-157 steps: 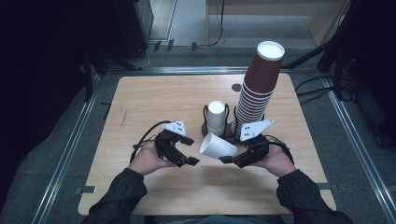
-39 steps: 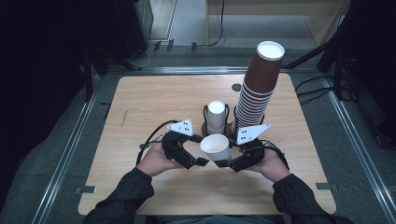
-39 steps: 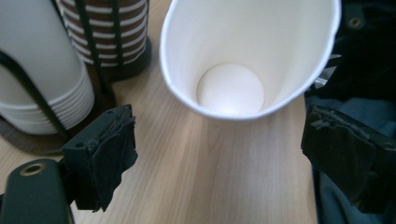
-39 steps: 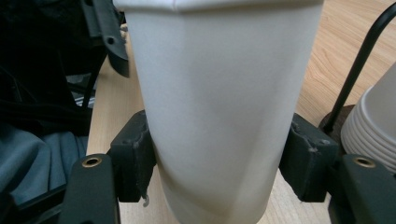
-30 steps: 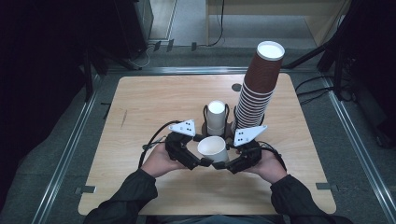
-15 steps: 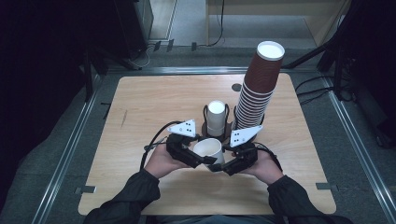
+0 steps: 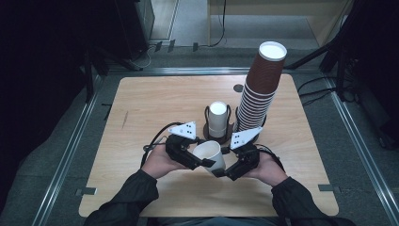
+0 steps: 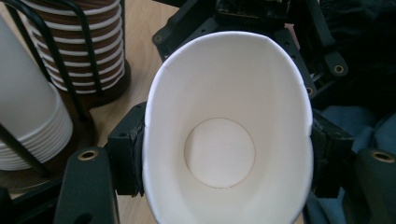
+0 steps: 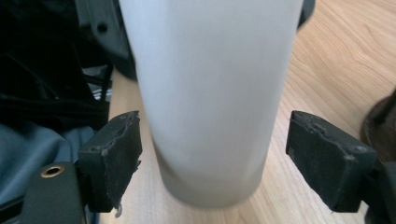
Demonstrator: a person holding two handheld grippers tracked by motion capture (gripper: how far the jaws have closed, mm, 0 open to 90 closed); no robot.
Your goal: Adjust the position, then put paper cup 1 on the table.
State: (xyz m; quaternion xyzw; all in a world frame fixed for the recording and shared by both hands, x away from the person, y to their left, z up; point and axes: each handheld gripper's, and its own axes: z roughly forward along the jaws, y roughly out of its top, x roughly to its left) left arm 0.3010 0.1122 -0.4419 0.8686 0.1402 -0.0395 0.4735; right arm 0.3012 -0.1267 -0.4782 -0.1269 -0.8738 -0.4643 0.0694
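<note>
Your left claw point(image 7: 203, 163) is pinching the white paper cup point(image 7: 210, 155) at its rim, squeezing the mouth into an oval in the left gripper view, its jaws having just closed on it; your right claw point(image 7: 221, 172) has just been opening, and in the right gripper view its pads point(image 9: 114, 156) stand spread to either side of the cup's base, clear of the wall; so the handover looks done. The cup hangs tilted between your hands, just in front of the wire holder with the white cup stack point(image 7: 218, 118); the tall brown cup stack point(image 7: 259, 89) stands beside it on the tabletop point(image 7: 155, 101). What remains, I judge, is drawing the right claw away and setting the cup where it belongs.
</note>
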